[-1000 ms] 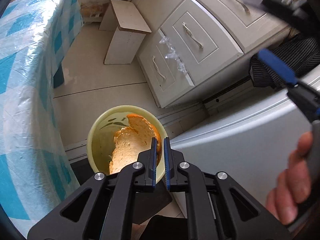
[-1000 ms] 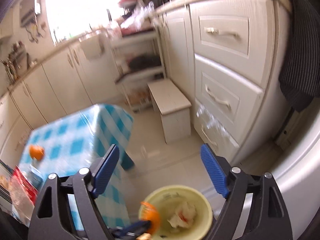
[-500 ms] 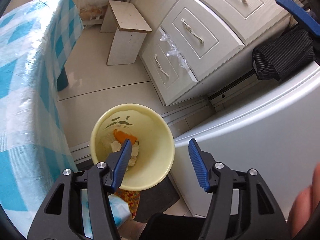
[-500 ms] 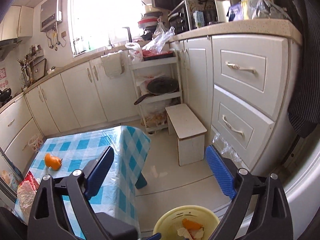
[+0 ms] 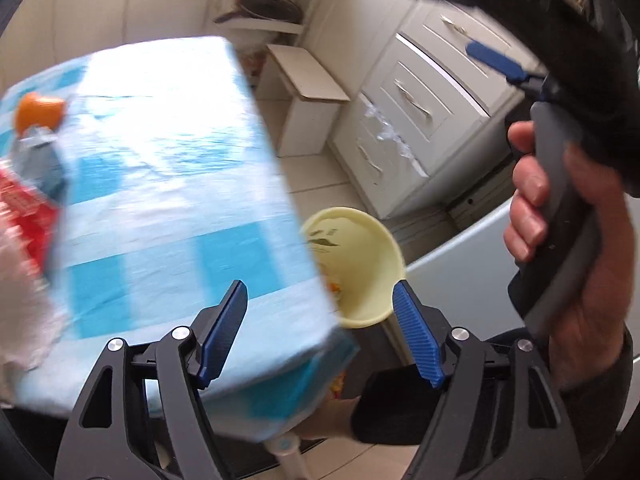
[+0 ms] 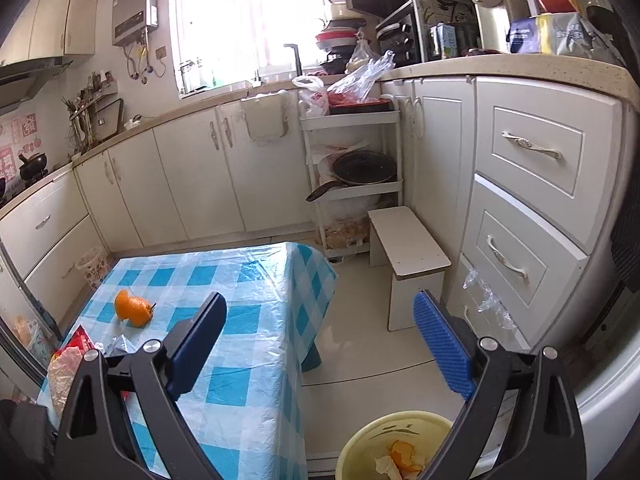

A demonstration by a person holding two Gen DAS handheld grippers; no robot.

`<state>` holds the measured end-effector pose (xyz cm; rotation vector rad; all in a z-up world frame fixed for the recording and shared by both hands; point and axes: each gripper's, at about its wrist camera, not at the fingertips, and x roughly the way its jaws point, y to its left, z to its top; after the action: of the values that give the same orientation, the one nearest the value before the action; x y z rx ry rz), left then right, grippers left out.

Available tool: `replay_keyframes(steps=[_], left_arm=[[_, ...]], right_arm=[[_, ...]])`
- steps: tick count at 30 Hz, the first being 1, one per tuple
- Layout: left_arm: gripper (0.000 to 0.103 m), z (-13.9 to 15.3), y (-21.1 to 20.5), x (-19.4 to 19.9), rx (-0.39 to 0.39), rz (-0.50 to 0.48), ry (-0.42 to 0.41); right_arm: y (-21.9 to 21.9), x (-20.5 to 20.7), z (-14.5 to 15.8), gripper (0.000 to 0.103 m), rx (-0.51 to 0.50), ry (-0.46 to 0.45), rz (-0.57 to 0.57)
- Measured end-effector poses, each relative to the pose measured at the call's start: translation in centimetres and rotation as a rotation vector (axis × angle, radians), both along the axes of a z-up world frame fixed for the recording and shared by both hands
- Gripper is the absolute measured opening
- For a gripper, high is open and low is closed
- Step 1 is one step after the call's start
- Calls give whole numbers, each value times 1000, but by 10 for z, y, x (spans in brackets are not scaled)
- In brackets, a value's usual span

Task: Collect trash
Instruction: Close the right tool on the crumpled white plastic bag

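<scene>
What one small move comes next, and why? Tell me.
Probably swing the left gripper over the table toward the orange peel. Its jaws are opening with nothing between them, peel already lies in the bin, and that peel and the red wrapper still lie on the cloth.

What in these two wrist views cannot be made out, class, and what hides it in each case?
- Left wrist view: the items at the table's left edge, the orange peel and red packet, are smeared by motion blur.
- Left wrist view: the yellow bin is half hidden behind the tablecloth.
- Right wrist view: the bin's contents are cut off by the bottom edge and the right gripper.
</scene>
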<state>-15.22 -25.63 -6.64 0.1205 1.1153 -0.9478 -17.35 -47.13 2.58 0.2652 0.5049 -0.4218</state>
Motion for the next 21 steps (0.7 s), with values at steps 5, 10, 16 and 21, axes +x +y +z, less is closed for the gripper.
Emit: replay_keyframes(steps=[5,10,16,21], left_arm=[[74,25,105,46,42,230,-78],[75,45,196,96,86,479,-136],[75,41,252,124,104,617,-126],[75,20,275,133,104,648,-56]], right_arm=[[39,33,-20,91,78,76,193],[113,71,-47,91,171,167,482],[215,93,-73,91,78,264,775],[271,94,-92,91,-26,320,915]])
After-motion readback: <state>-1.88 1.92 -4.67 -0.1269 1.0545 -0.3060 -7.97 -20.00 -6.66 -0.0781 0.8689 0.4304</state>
